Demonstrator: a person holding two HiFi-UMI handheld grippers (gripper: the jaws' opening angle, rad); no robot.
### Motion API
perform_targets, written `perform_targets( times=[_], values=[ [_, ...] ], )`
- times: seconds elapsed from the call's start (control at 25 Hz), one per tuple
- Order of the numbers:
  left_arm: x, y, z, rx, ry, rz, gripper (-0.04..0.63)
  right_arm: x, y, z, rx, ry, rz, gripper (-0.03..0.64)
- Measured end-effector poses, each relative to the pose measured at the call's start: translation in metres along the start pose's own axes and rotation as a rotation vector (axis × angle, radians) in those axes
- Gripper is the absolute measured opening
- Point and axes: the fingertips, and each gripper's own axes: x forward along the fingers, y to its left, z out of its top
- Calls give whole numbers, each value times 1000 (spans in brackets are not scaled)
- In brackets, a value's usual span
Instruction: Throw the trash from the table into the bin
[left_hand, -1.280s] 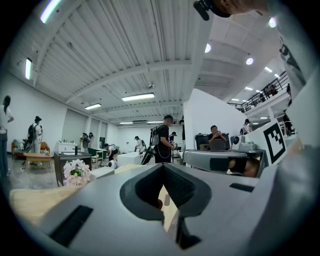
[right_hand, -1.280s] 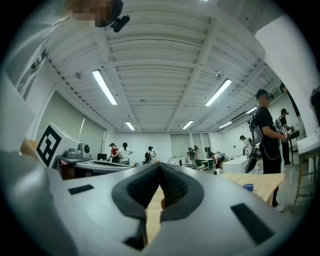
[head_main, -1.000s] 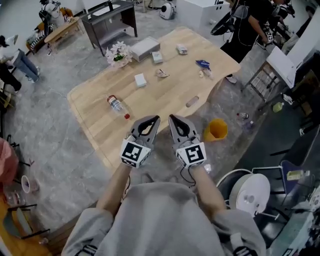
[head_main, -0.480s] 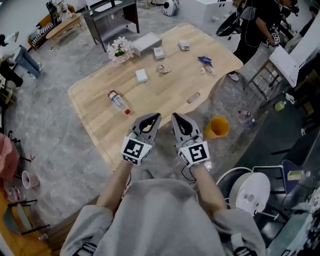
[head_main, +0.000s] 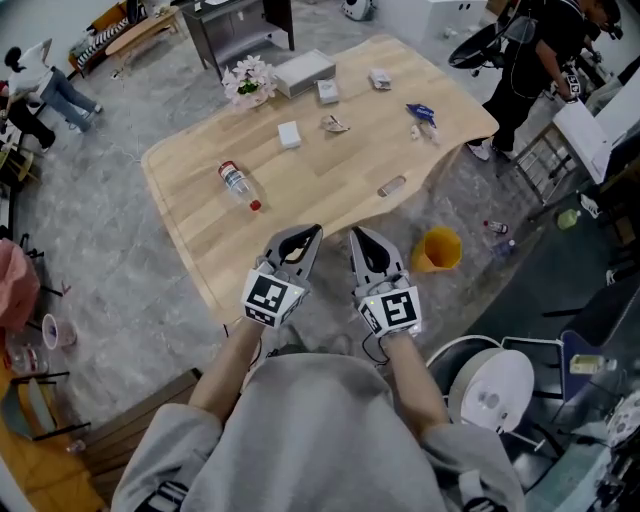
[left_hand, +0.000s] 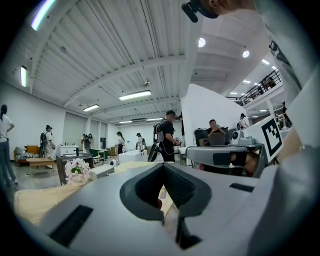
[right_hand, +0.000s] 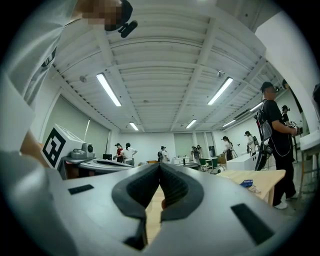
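Trash lies scattered on the wooden table (head_main: 200, 230): a plastic bottle (head_main: 238, 186) with a red cap, a small white box (head_main: 289, 134), a crumpled wrapper (head_main: 334, 124), a blue wrapper (head_main: 420, 113), a small brown piece (head_main: 391, 186) and two white packets (head_main: 327, 90) at the far side. An orange bin (head_main: 438, 250) stands on the floor by the table's right edge. My left gripper (head_main: 313, 232) and right gripper (head_main: 355, 233) hover side by side over the near table edge, both shut and empty. Their tips meet in the left gripper view (left_hand: 162, 165) and the right gripper view (right_hand: 160, 165).
A pot of flowers (head_main: 248, 80) and a flat white box (head_main: 305, 68) sit at the table's far end. A person (head_main: 545, 40) stands past the far right corner. A white round device (head_main: 490, 385) and cables are on the floor at lower right.
Both grippers stay shut and side by side, sinking slightly in the picture. The table and bin have shifted a little up and right in the head view.
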Motion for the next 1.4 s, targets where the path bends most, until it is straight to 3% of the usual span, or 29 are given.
perform_targets(
  times=[0.4, 0.64, 1.12, 1.4],
  values=[
    [-12, -8, -18, -33, 47, 108, 6, -14, 1, -15, 52, 16, 73, 6],
    [-6, -2, -31, -49, 74, 121, 6, -10, -8, -27, 77, 33, 66, 5],
    [47, 73, -51, -89, 85, 55, 6, 71, -42, -52, 92, 79, -8, 5],
    [64, 124, -55, -151, 86, 39, 6, 125, -48, -56, 86, 109, -40, 5]
  ],
)
